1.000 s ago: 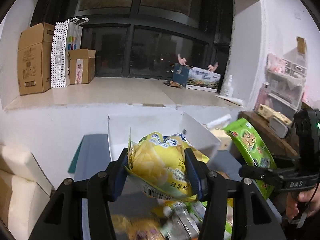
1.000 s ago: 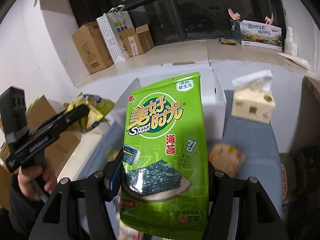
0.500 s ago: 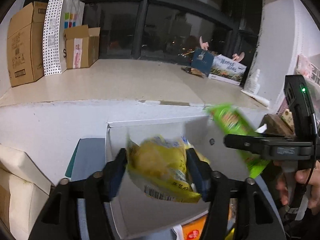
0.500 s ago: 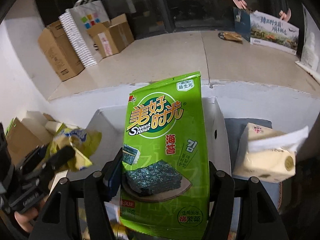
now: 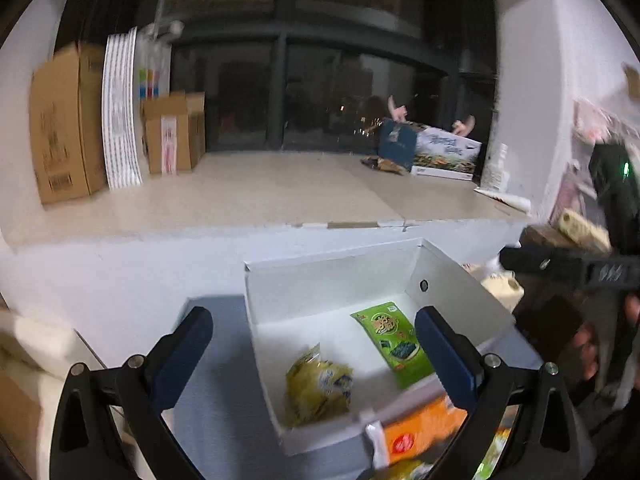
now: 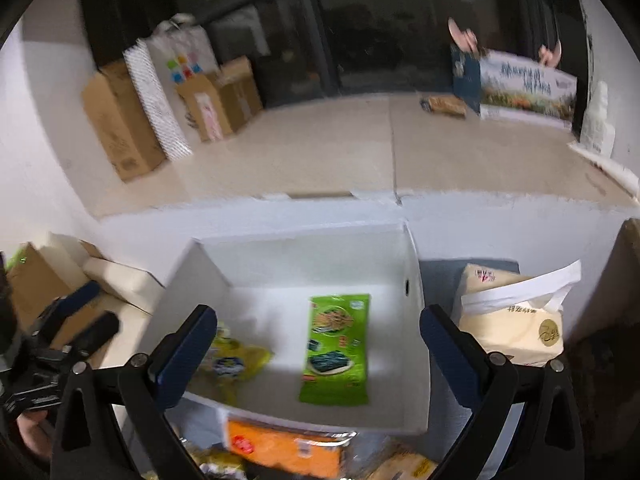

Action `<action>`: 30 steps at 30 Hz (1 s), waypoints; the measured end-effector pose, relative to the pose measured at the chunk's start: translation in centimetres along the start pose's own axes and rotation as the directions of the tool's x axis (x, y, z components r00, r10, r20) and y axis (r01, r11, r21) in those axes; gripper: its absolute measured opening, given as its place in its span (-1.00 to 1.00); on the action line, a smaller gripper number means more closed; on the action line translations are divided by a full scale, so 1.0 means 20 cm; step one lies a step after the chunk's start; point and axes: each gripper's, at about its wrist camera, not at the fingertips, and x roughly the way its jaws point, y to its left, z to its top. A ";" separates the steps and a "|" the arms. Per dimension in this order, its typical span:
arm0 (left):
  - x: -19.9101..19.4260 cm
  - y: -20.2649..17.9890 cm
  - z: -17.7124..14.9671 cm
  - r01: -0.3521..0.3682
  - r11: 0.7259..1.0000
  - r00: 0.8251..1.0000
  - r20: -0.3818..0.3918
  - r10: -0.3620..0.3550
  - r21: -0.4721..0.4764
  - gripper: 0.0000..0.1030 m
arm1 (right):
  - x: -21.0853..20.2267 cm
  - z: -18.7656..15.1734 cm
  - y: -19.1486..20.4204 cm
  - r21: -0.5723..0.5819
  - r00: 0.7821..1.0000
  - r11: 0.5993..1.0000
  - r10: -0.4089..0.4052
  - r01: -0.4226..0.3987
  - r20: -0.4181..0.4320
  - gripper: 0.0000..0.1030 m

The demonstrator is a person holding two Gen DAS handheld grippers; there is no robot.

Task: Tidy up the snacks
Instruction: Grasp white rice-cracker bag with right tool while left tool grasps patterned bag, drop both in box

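A white open box [image 5: 320, 280] [image 6: 304, 256] stands on a blue-grey surface against the white ledge. Inside it lie a yellow chip bag [image 5: 316, 384] [image 6: 236, 360] on the left and a green seaweed pack [image 5: 394, 344] [image 6: 338, 344] on the right. My left gripper [image 5: 312, 320] hovers above the box's near left part, jaws opening wide, nothing gripped. My right gripper [image 6: 318, 316] hangs over the box too, jaws opening, the pads clear of the seaweed pack below. An orange packet [image 5: 420, 428] [image 6: 288, 448] lies just in front of the box.
A tissue pack [image 6: 512, 320] stands right of the box. Cardboard boxes [image 5: 64, 120] and a dotted paper bag [image 5: 120, 108] line the ledge's left, a printed carton [image 5: 444, 152] its right. More loose snacks lie at the near edge. Beige boxes [image 6: 116, 276] sit to the left.
Both grippers moved over the white box, opened and let go. The yellow chip bag and the green seaweed pack dropped into the box.
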 end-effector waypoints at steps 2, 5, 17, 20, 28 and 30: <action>-0.11 -0.03 -0.05 0.005 1.000 1.000 0.019 -0.006 0.030 1.00 | -0.13 -0.07 0.04 -0.025 0.999 0.999 0.038 -0.037 0.030 1.00; -0.31 -0.05 -0.16 0.044 0.999 0.999 0.003 -0.044 0.032 1.00 | -0.28 -0.19 0.10 -0.074 0.995 0.993 0.092 -0.089 0.032 1.00; -0.82 -0.14 -0.62 0.157 0.980 0.988 0.009 -0.157 -0.123 1.00 | -0.73 -1.04 0.14 -0.127 0.996 0.989 0.067 -0.075 -0.064 1.00; -0.87 -0.20 -0.71 0.162 0.978 0.986 -0.015 -0.166 -0.128 1.00 | -0.73 -1.19 0.11 -0.135 0.994 0.990 0.015 -0.029 -0.105 1.00; -0.88 -0.35 -0.84 0.211 0.971 0.971 -0.094 -0.222 -0.113 1.00 | -0.53 -1.29 0.06 -0.165 0.978 0.986 -0.065 0.032 -0.200 1.00; -0.85 -0.38 -0.86 0.223 0.968 0.964 -0.120 -0.236 -0.116 1.00 | -0.43 -1.28 0.07 -0.185 0.967 0.982 -0.091 0.047 -0.237 1.00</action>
